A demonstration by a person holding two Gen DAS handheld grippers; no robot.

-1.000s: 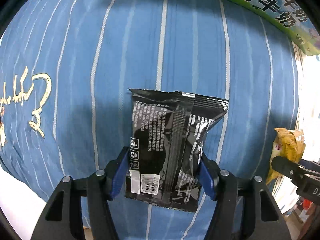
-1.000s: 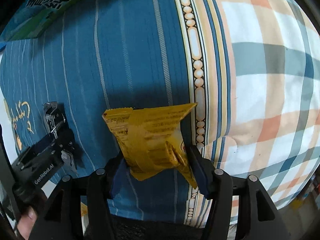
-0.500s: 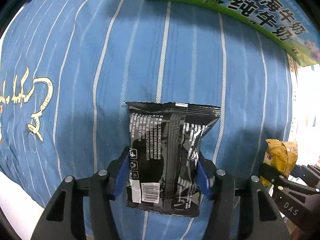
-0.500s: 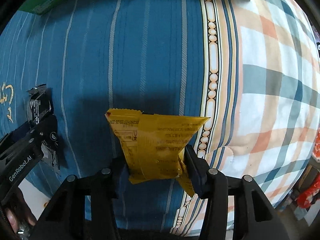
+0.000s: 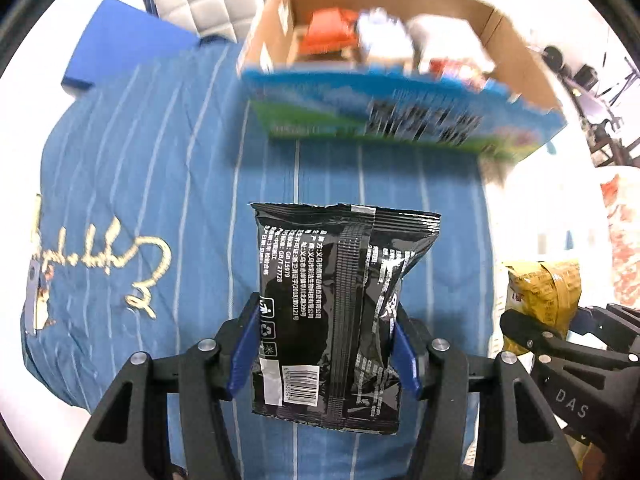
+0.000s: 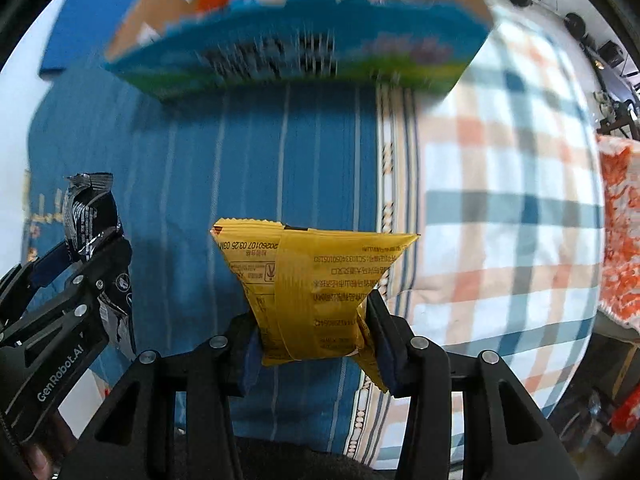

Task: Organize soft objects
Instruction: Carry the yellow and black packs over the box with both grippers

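Below me spreads the blue bedsheet with thin white stripes [image 5: 132, 184], gold cursive embroidery [image 5: 120, 264] stitched on its left part, and on its right side, seen from my right wrist, it meets a white quilt checked in teal and orange [image 6: 512, 240] along a beaded border band. At the far edge of the sheet stands the open cardboard carton with blue and green printed sides [image 5: 400, 120], blurred in both views, with orange, white and red packets heaped inside it. Beyond it on the left lies a flat dark blue board [image 5: 120, 52]. Now my hands: my left gripper [image 5: 326, 348] has its blue-padded fingers [image 5: 242, 344] pressed against both side edges of the black foil snack packet with white print and a barcode [image 5: 340, 300], holding it upright in the air above the striped sheet, short of the carton. My right gripper [image 6: 314, 344] clamps the crinkled yellow snack packet [image 6: 312, 288] low on its body, its fingers closed in tight on it, the packet raised over the blue sheet just beside the border band. The two grippers hang side by side, near each other, each showing at the edge of the other's view.
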